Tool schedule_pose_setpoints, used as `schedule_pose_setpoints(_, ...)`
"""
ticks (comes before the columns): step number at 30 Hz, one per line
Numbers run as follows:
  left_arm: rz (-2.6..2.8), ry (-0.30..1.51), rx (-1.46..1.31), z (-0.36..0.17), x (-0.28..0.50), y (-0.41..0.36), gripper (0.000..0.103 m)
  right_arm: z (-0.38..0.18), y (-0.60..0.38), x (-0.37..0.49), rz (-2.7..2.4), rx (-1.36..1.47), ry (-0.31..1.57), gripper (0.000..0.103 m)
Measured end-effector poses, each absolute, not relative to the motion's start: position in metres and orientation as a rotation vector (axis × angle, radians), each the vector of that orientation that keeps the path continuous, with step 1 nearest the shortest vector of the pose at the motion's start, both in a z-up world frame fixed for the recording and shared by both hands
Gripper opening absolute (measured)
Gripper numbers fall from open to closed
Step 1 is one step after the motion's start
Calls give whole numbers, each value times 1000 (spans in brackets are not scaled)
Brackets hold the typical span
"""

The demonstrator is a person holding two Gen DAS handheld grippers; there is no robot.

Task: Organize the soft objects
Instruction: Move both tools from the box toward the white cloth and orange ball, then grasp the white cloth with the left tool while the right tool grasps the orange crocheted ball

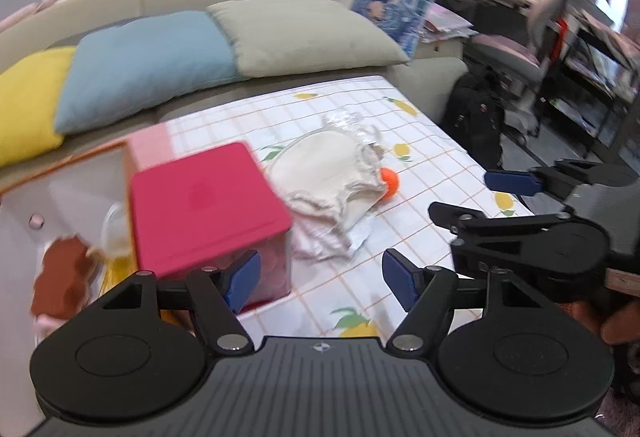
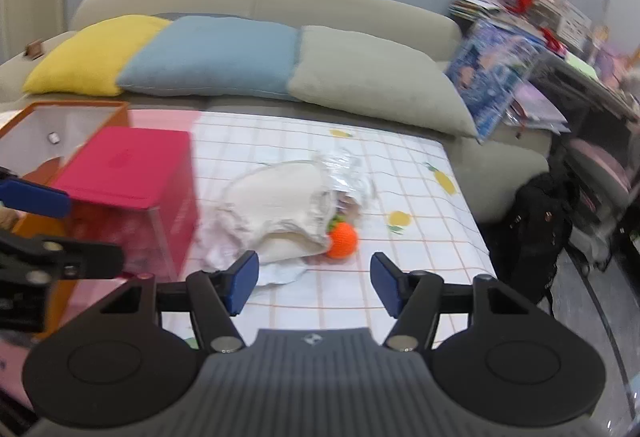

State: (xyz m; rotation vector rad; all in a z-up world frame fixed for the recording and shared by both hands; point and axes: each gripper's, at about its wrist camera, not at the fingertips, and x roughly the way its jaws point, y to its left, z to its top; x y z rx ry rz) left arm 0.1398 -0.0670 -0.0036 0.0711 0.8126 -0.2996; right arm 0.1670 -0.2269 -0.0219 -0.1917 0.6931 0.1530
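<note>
Cream cloth [image 2: 280, 205] beside pink-lidded box [image 2: 124, 169]

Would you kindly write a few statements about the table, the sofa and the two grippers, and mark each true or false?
1. The pink lid sits on the clear box. True.
2. The orange ball lies against the cream cloth pile. True.
3. The left gripper is shut on the cloth. False: it is open, holding nothing.
4. Three cushions on the sofa run yellow, blue, grey-green from left to right. True.
5. The right gripper holds the orange ball. False: it is open and empty; the ball lies on the tablecloth.
</note>
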Motion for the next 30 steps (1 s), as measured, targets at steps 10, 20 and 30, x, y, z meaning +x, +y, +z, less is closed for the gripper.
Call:
schedule_pose_setpoints(10,-397,861,256,-10,201,-113,80,-62,-260,217,99,-47,754,55)
schedule_pose_setpoints(20,-393,937,199,-38,276,-146,89,-100,-283,272,80,-26,745,39)
schedule_pose_setpoints(30,-249,1036,115,-79,319,-165,89,-113,-276,285,173,-38,706,39)
